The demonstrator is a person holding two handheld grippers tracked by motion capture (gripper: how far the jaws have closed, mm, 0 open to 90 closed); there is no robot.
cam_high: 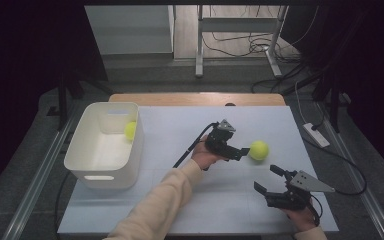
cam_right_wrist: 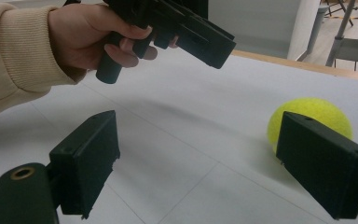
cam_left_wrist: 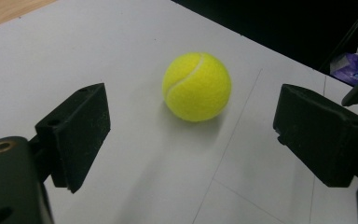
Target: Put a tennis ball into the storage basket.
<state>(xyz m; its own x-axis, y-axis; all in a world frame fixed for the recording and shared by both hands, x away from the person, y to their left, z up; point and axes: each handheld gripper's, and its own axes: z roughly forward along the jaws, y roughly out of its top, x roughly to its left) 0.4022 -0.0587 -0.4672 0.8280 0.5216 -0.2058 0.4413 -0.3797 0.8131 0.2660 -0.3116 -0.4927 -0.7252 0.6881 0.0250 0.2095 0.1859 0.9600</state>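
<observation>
A yellow tennis ball [cam_high: 259, 150] lies on the white tabletop [cam_high: 190, 205], right of centre. My left gripper [cam_high: 240, 152] is held just left of it, open, with the jaws pointing at the ball. In the left gripper view the ball [cam_left_wrist: 196, 87] sits a little ahead of the two black fingers [cam_left_wrist: 77, 135], untouched. My right gripper [cam_high: 267, 177] rests open near the front right, holding nothing. In its own view the ball [cam_right_wrist: 307, 114] shows partly behind the right finger [cam_right_wrist: 324, 165], and the left gripper [cam_right_wrist: 205, 39] hangs above the table.
A white bin [cam_high: 77, 145] stands at the table's left with a second tennis ball [cam_high: 130, 130] inside. A beige sleeve [cam_high: 152, 210] crosses the front middle. A power strip [cam_high: 316, 135] and cables lie on the floor to the right.
</observation>
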